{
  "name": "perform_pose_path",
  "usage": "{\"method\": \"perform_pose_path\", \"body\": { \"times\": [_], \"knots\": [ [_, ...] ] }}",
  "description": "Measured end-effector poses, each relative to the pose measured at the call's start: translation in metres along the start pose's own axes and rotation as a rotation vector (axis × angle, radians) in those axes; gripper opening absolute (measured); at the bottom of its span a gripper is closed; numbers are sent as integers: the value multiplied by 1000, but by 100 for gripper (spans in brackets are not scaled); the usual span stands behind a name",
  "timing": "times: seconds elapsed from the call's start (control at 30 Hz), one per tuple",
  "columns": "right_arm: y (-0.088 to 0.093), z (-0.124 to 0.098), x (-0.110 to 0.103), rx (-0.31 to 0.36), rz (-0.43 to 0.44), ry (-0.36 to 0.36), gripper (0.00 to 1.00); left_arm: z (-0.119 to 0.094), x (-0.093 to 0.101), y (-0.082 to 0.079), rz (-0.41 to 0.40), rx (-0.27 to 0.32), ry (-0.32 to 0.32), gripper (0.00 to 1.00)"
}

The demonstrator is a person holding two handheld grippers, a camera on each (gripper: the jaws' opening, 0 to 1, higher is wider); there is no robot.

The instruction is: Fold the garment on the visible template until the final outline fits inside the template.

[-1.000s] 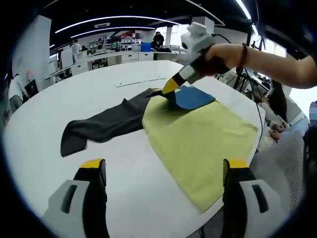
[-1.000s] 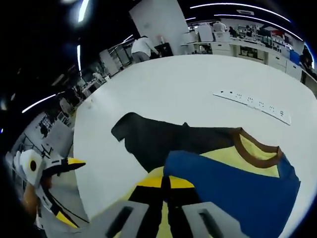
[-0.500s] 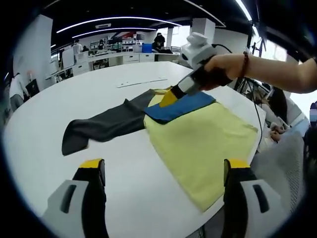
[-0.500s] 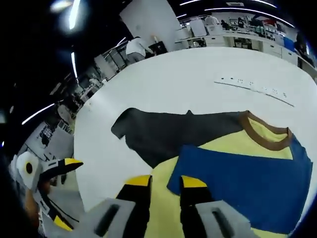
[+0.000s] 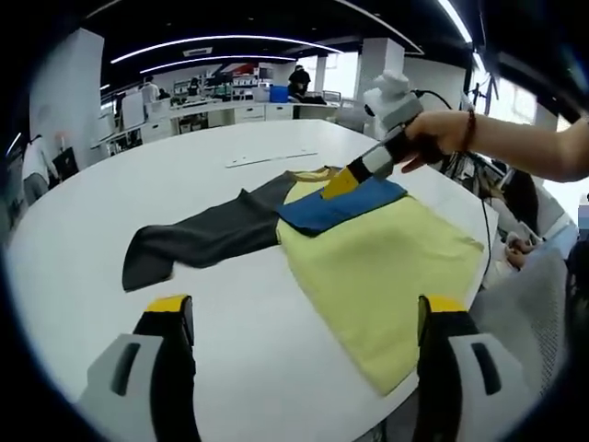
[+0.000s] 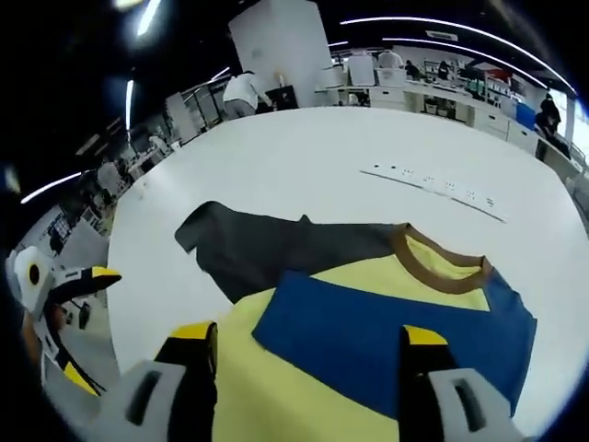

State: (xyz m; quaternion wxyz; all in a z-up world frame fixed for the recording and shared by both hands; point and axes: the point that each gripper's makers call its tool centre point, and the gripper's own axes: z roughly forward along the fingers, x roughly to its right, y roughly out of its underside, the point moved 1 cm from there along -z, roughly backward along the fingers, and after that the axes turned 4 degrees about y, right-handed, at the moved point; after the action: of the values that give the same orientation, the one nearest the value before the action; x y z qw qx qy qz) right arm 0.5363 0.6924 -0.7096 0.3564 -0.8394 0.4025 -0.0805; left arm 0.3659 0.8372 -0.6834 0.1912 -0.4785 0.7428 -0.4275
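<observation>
Both claws gape empty: right claw (image 6: 299, 343) just above the garment's (image 6: 368, 322) folded blue sleeve, left claw (image 5: 299, 318) well short.

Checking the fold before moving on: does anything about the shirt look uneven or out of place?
Yes. The blue sleeve is folded in across the yellow body, but the dark grey sleeve lies stretched out flat on the white table, unfolded. Both grippers' jaws stand open, holding nothing.

Probably an open-plan lab or office: white desks (image 5: 198, 109), ceiling strip lights (image 5: 207, 44), people working behind.
</observation>
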Motion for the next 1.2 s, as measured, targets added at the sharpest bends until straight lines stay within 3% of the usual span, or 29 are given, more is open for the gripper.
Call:
{"method": "perform_pose_path", "body": {
  "times": [0.37,0.67,1.0,1.2],
  "knots": [
    [14,-29,35,10,3,33,93,-4,-16,-3,6,-10,-36,99],
    [35,-55,76,26,59,106,93,-11,-40,-6,-37,17,-110,99],
    [55,-81,113,48,114,176,91,-13,-59,-10,-81,50,-177,91],
    [70,-92,133,45,121,209,89,-9,-68,-11,-79,29,-206,87]
  ]
}}
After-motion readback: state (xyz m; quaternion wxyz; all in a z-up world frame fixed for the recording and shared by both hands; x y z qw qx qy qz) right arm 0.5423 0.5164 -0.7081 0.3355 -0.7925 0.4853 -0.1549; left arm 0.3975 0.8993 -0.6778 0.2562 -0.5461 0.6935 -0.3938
